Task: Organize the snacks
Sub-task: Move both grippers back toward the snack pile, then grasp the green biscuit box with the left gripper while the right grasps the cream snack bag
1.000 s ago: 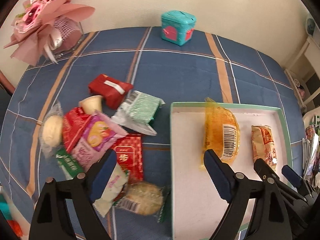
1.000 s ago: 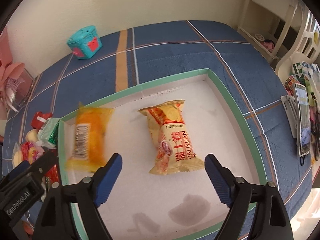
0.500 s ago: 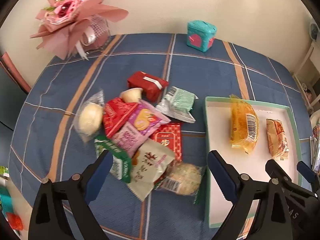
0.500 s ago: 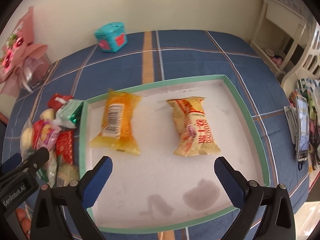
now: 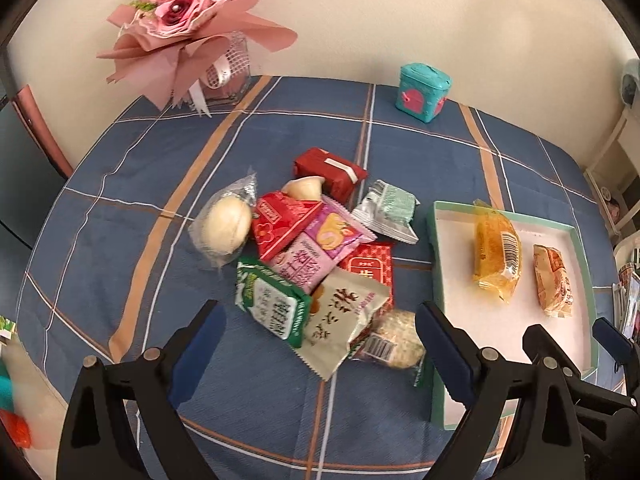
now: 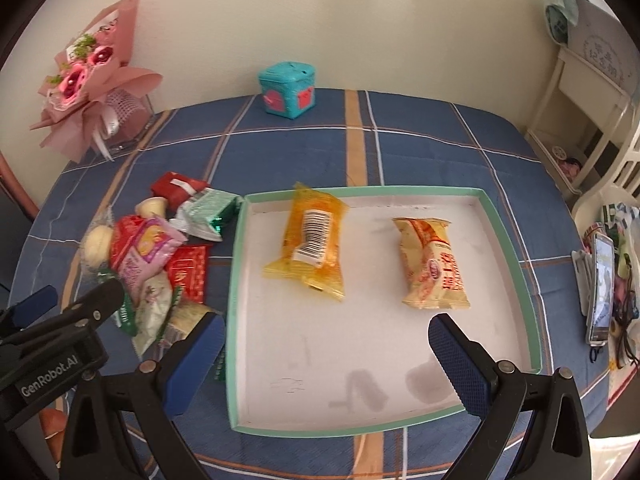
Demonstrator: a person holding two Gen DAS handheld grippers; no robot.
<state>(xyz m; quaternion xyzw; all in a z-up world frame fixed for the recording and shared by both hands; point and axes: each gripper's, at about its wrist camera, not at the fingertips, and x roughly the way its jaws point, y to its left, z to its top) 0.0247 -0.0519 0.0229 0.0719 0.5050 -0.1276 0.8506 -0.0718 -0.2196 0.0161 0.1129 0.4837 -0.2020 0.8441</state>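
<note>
A pile of snack packets (image 5: 316, 256) lies on the blue plaid tablecloth, left of a green-rimmed white tray (image 6: 504, 232). The tray holds an orange packet (image 6: 314, 242) and a yellow-red packet (image 6: 434, 268). My left gripper (image 5: 320, 348) is open and empty, above the near side of the pile. My right gripper (image 6: 324, 360) is open and empty, over the tray's near part. The pile (image 6: 156, 256) also shows in the right wrist view, and the tray (image 5: 436, 240) in the left one.
A pink flower bouquet (image 5: 192, 36) stands at the back left. A teal box (image 5: 424, 92) sits at the back by the wall. A phone and clutter (image 6: 600, 284) lie at the table's right edge. White furniture (image 6: 592, 92) stands beyond.
Both grippers have pulled back and up. The left one has swung left from the tray to the snack pile. The orange packet now lies still in the tray.
</note>
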